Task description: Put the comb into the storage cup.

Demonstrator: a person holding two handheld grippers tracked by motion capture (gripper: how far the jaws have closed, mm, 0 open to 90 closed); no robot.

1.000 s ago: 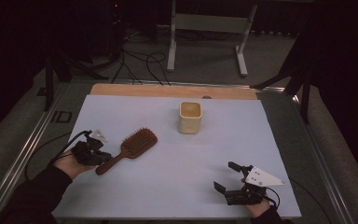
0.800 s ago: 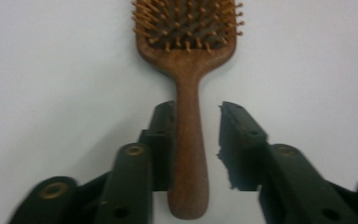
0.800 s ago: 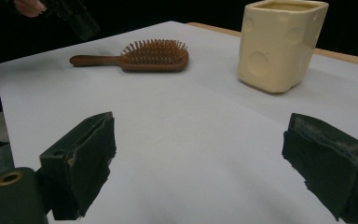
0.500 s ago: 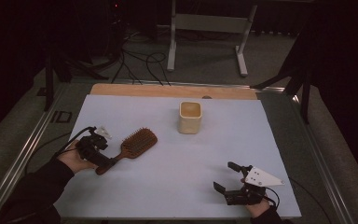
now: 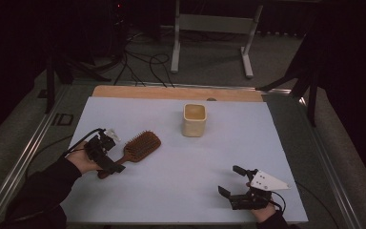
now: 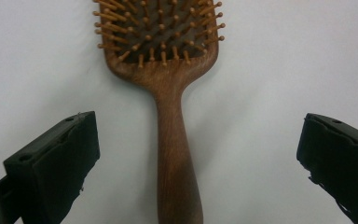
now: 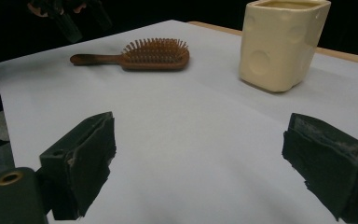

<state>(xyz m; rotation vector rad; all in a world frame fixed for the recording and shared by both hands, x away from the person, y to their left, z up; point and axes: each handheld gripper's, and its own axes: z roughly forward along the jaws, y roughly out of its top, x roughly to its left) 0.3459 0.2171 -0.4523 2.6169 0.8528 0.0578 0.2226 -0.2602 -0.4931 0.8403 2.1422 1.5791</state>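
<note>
The wooden hairbrush [image 5: 136, 149] lay bristles-up on the white table cover [image 5: 267, 138], well to the left of the cream cup [image 5: 194, 119] and nearer the person than it. The left gripper [image 6: 200, 154] hung over the brush's handle with both jaws spread wide, one on each side of the wood, touching nothing — no grip yet. If they closed from there, the rounded, tapering handle might roll or squirt out sideways, since it looked smooth and narrow at the neck; coming down too low might jam the jaw tips against the cover instead. The right gripper [image 5: 238, 183] rested equally wide open and empty, well to the right of the cup and nearer the person.
</note>
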